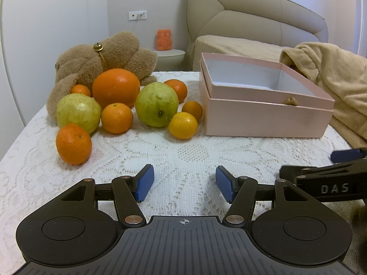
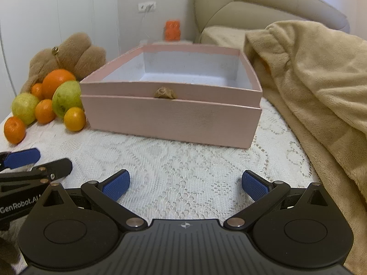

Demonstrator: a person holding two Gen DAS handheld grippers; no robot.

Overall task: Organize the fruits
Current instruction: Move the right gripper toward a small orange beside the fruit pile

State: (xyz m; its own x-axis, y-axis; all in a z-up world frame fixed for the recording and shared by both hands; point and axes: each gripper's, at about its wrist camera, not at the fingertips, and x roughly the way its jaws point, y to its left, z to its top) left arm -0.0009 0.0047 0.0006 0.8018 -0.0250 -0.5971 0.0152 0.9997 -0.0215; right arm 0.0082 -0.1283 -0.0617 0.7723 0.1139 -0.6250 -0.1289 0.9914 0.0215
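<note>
While both grippers, left (image 1: 182,183) & right (image 2: 185,184), wait fingers apart, nothing held: fruit pile (image 1: 128,105) upper left, pink box (image 1: 263,114) empty; next, prob. grab one fruit.

Left of the pink box (image 1: 263,119), which is the only box, the fruit counts out this way: one large orange (image 1: 115,88), two green guavas (image 1: 156,104) (image 1: 78,112), and six small mandarins: five orange ones (image 1: 73,143) (image 1: 117,118) (image 1: 80,90) (image 1: 177,89) (image 1: 192,110) and one yellower one (image 1: 182,125) nearest the box. That makes nine pieces of fruit. Behind the fruit lies one brown plush toy (image 1: 96,57). To the right of the box lies one beige blanket (image 2: 316,96). Beyond the box stands one small orange figurine (image 1: 163,39).
</note>
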